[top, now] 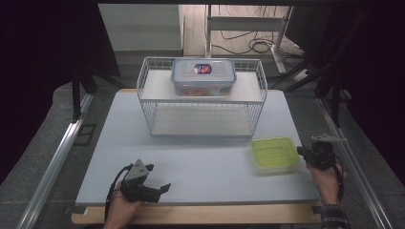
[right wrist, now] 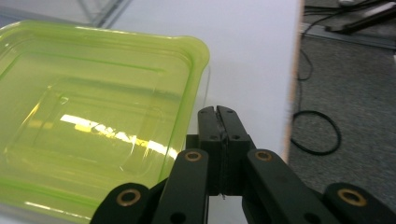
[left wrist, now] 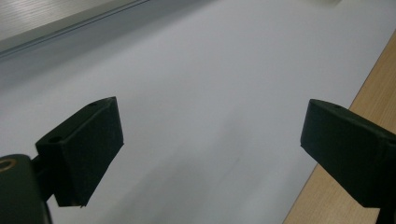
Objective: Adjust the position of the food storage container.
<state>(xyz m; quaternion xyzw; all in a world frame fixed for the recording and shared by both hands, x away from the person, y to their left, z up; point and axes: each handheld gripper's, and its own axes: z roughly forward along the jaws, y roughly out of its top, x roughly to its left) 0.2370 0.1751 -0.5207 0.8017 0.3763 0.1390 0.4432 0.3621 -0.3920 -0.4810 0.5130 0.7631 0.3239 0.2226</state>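
A shallow clear container with a yellow-green lid (top: 272,152) sits on the white table (top: 200,167) at the right. My right gripper (top: 301,151) lies just off its right edge, jaws shut flat against each other. In the right gripper view the closed gripper (right wrist: 217,112) stands beside the green lid's (right wrist: 93,116) near corner, with nothing visibly pinched. My left gripper (top: 158,177) rests near the table's front left, held by a hand. Its jaws stand wide open over bare table, as the left gripper view (left wrist: 210,121) also shows.
A white wire rack (top: 200,119) with two shelves stands at the back centre. On its top shelf sits a clear box with a blue-rimmed lid (top: 204,76). The wooden table edge (left wrist: 355,84) runs by the left gripper. Cables lie on the floor (right wrist: 317,135) to the right.
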